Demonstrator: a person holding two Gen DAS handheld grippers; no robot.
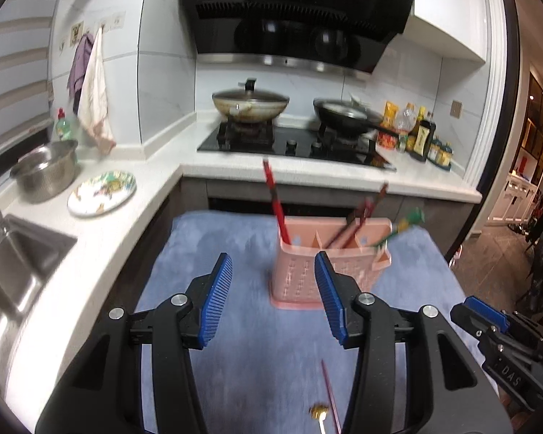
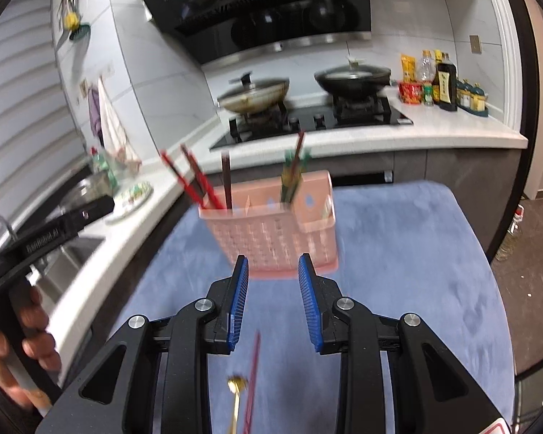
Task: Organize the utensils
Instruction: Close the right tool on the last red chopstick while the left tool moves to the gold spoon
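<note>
Left wrist view, far left edge: a stainless sink (image 1: 21,253), partly cut off, with a steel colander bowl (image 1: 45,171) and a patterned round plate (image 1: 102,192) on the white kitchen surface (image 1: 101,253) beside it. Lower centre, the left hand-held gripper (image 1: 273,298) hangs over the blue fuzzy mat (image 1: 206,246), its blue ribbed pads parted about halfway with nothing between them. Just past its right pad stands the pink slotted plastic utensil basket (image 1: 300,278), blurred, with red chopsticks (image 1: 275,202) leaning out at its left end, darker sticks in the middle and a green-handled utensil (image 1: 402,228) at its right. At the bottom edge, a thin maroon chopstick (image 1: 330,398) and a small gold spoon (image 1: 320,416) lie on the mat, both cut off by the frame. Lower right, the other gripper's tip pokes in.

Right wrist view, lower left: a person's hand (image 2: 14,354) grips the other tool's black handle, half out of frame. Centre, the right hand-held gripper (image 2: 273,303) has its pads a narrow gap apart, and it's holding nothing. The same basket stands right behind it, smeared by motion. Spoon and chopstick lie below the pads, their lower ends cut off at the bottom edge.
</note>
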